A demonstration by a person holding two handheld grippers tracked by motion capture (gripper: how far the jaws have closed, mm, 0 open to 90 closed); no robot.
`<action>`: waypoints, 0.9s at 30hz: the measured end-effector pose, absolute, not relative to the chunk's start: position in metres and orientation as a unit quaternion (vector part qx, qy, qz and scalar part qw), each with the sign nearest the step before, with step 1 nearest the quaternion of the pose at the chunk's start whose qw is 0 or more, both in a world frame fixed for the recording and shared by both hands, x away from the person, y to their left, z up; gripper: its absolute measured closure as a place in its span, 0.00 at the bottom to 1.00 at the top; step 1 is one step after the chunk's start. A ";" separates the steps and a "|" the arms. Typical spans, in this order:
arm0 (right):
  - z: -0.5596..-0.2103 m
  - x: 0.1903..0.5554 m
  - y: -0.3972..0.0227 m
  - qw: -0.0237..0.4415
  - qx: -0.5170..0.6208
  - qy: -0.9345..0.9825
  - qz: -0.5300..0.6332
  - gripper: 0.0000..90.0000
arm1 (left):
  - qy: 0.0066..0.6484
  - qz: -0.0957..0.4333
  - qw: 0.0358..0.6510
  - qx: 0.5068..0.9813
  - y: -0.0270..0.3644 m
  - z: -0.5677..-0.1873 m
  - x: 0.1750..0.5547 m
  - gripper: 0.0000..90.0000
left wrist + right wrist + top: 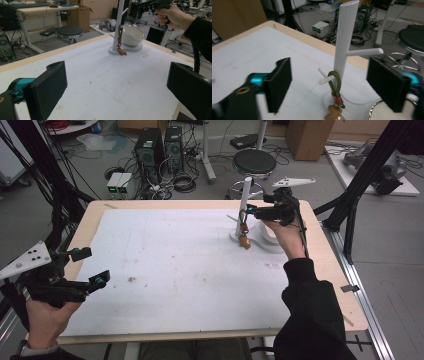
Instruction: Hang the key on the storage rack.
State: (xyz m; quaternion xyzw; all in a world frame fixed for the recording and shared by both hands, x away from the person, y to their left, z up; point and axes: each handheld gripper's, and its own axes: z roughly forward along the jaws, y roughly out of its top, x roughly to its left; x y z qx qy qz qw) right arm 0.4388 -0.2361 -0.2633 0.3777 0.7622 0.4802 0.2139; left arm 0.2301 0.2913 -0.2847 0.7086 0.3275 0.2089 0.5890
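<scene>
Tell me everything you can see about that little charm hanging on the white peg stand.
The charm is a small tan, wood-like piece, shape hard to make out, hanging from an olive-green cord loop joined by a copper-coloured collar. The loop is hooked over a short lower peg of the white stand, close against its upright post. The charm dangles at the stand's round base, next to a white bowl. The right tongs stand open either side of it, not touching.

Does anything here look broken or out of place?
Yes. The white bowl beside the peg stand has a jagged, chipped rim, so it looks broken. The keyring hangs properly from a low peg on the stand.
</scene>
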 end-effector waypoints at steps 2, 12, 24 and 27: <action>-0.260 0.434 -0.242 0.198 0.379 0.762 0.486 0.11 | 0.334 0.208 0.587 0.708 0.290 -0.284 0.232 0.04; -0.248 0.391 -0.261 0.228 0.390 0.740 0.498 0.11 | 0.327 0.200 0.589 0.711 0.280 -0.284 0.243 0.04; -0.258 0.348 -0.277 0.261 0.385 0.722 0.513 0.11 | 0.327 0.197 0.592 0.710 0.274 -0.285 0.251 0.04; -0.260 0.338 -0.284 0.263 0.383 0.719 0.517 0.11 | 0.326 0.197 0.593 0.709 0.273 -0.284 0.251 0.04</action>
